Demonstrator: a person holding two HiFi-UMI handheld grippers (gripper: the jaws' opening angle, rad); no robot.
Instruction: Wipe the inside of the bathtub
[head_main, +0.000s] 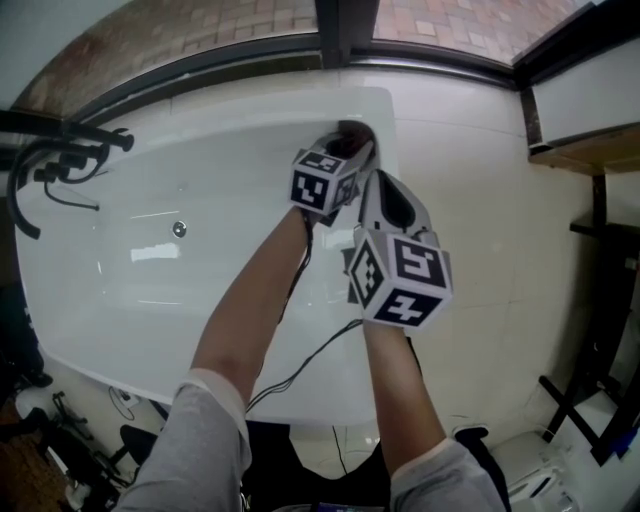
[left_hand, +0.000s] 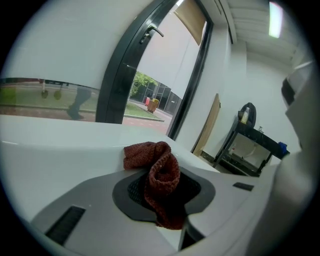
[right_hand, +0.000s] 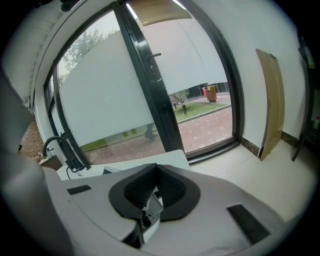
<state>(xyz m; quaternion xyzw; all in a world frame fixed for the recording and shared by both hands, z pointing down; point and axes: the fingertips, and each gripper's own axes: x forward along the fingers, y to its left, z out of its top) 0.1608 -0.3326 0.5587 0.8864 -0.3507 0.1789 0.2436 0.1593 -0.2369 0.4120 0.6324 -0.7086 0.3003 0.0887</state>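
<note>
Left gripper (head_main: 345, 160) is up at the far right corner of the bathtub (head_main: 150, 290). Its fingers (left_hand: 125, 195) are clamped tight on a dark red knitted cloth (left_hand: 162, 172). The cloth bunches up between the pads and one end flops forward onto the white tub edge (left_hand: 60, 135) right in front of the gripper. From the head view the cloth (head_main: 352, 132) is just a dark lump at that corner, pressed in where the tub wall meets the rim.

Right gripper (head_main: 378, 195) sits just beside the left one, a bit nearer the person and over the tub's right rim. Its fingers (right_hand: 172, 187) are closed together with nothing in them; the black pads meet at the tip. It points toward the glass door (right_hand: 150, 75), with the tub's corner (right_hand: 165, 157) showing just past the tips.

Rest of the tub looks shiny and white, with the drain (head_main: 179, 229) down in the bottom, well apart from both grippers. There's a black tap with a hose (head_main: 60, 150) at the left end. A thin black cable (head_main: 310, 355) hangs from the grippers over the near rim. Pale tiled floor (head_main: 490, 200) is to the right of the tub.
</note>
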